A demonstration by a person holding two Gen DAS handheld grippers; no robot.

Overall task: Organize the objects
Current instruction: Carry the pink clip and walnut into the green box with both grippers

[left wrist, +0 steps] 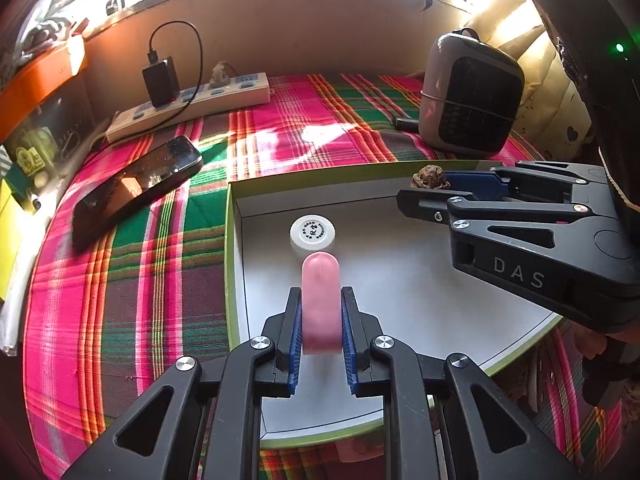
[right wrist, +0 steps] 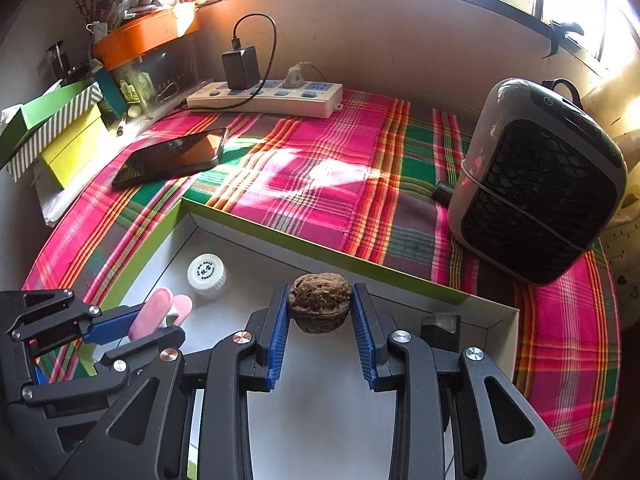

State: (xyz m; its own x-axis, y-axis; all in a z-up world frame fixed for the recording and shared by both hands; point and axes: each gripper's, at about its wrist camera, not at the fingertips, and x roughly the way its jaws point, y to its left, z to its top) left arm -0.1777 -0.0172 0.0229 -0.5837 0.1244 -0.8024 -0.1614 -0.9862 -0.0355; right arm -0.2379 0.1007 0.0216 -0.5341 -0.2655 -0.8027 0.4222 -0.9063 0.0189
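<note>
A: L gripper [left wrist: 321, 316] status?
B: Clamped on a pink clip [left wrist: 320, 304], bottom centre of left view, over the white tray [left wrist: 420, 280].
A: R gripper [right wrist: 320, 312]?
B: Pinching a walnut [right wrist: 319, 302] btwn blue pads, lower centre of right view, above same tray.
A: Farther back?
B: White bottle cap [left wrist: 313, 234] on tray floor just past the clip. Beyond, phone [left wrist: 136, 190] centre-left, power strip [left wrist: 192, 106] upper left, grey heater [left wrist: 470, 90] upper right, all on plaid cloth [left wrist: 304, 136].
</note>
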